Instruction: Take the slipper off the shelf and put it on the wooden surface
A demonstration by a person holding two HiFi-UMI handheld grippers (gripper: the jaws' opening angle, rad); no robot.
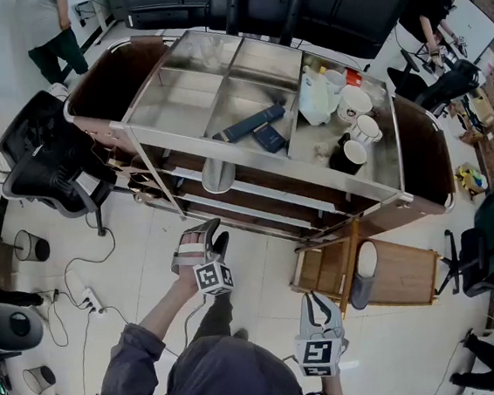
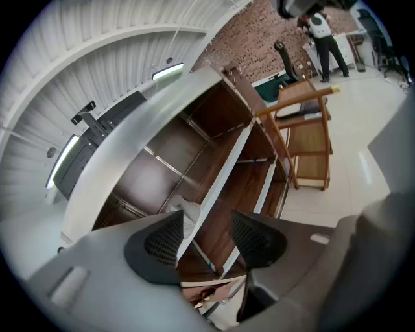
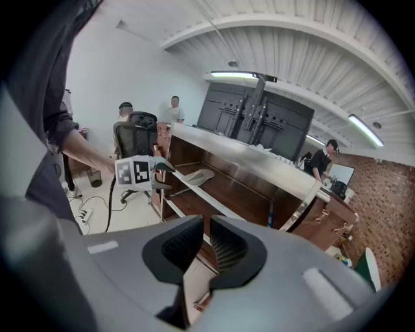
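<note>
Left gripper view: tool (image 2: 206,228) spread, empty

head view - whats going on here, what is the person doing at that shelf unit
A person holds a gripper in each hand in front of a long shelf unit. The left gripper points at a grey slipper lying on a wooden shelf; its jaws are open and not yet touching it. The right gripper hangs near the person's body, jaws close together with nothing in them. A second slipper lies on the low wooden stand to the right.
</note>
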